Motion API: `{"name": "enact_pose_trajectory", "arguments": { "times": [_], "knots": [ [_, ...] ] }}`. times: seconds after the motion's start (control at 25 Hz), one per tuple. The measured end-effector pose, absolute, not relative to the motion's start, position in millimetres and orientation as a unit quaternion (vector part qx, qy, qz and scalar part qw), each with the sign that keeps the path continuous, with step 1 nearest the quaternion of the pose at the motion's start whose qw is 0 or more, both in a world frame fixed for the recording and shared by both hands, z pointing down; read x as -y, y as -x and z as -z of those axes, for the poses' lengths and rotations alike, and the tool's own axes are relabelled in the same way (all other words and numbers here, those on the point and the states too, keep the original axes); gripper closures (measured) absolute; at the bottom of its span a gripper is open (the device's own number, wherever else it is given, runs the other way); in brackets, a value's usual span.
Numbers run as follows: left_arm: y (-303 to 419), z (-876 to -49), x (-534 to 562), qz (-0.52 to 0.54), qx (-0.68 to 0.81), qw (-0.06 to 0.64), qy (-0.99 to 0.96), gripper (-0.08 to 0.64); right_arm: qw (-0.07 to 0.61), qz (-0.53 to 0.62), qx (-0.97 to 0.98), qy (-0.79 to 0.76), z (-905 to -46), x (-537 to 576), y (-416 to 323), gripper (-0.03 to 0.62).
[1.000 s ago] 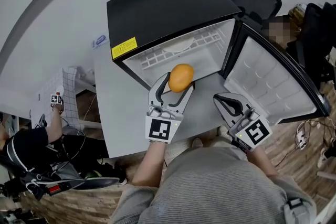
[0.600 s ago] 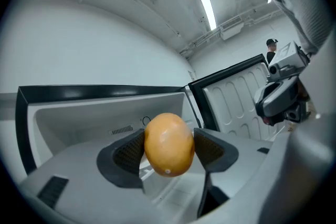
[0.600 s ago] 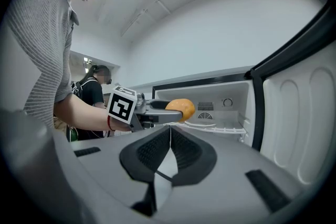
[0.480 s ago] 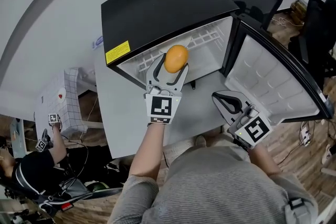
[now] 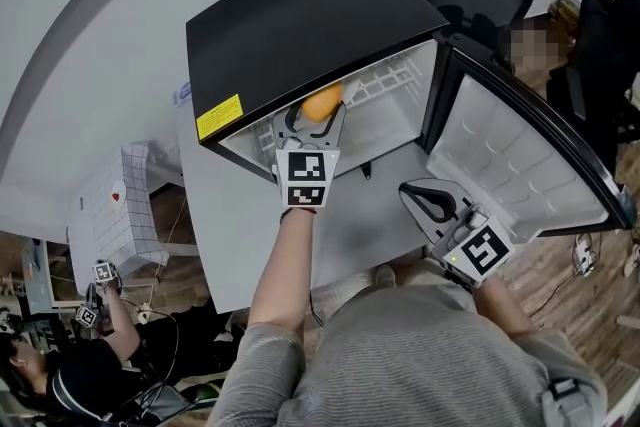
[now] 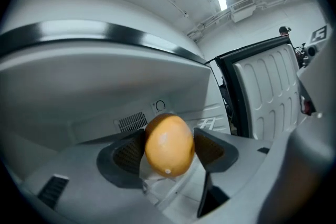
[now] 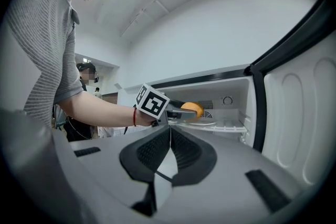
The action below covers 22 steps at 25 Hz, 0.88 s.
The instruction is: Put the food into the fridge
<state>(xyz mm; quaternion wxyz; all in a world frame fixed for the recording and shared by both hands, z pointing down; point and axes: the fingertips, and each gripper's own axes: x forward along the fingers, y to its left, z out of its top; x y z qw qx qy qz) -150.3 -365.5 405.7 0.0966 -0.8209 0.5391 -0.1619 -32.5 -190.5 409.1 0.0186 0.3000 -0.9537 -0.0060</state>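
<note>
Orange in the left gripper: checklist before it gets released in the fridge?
1. Fridge door open: ok, swung wide to the right.
2. Grip on the orange: ok, the left gripper has its fingers pressed on both sides of it.
3. Orange inside the fridge opening: ok, it sits past the front edge, over the wire shelf.
4. Orange resting on the shelf: cannot tell; the right gripper view suggests it is just above the wires.
5. Right gripper out of the way: ok, shut and empty, outside the fridge above the table.
</note>
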Motion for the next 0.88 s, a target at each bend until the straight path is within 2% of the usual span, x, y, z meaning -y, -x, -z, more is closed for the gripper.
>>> {"name": "enact_pose_trajectory", "arguments": {
  "times": [0.64,0.88],
  "knots": [
    [162,-428,404,0.19,-0.566,0.033,0.802,0.253,0.027,0.004,0.954,-0.298,-410,194,37,0.58],
    [163,-430,410,0.191,-0.573,0.038,0.796,0.253,0.028,0.005,0.955,-0.294,-408,191,38,0.578]
  ]
}}
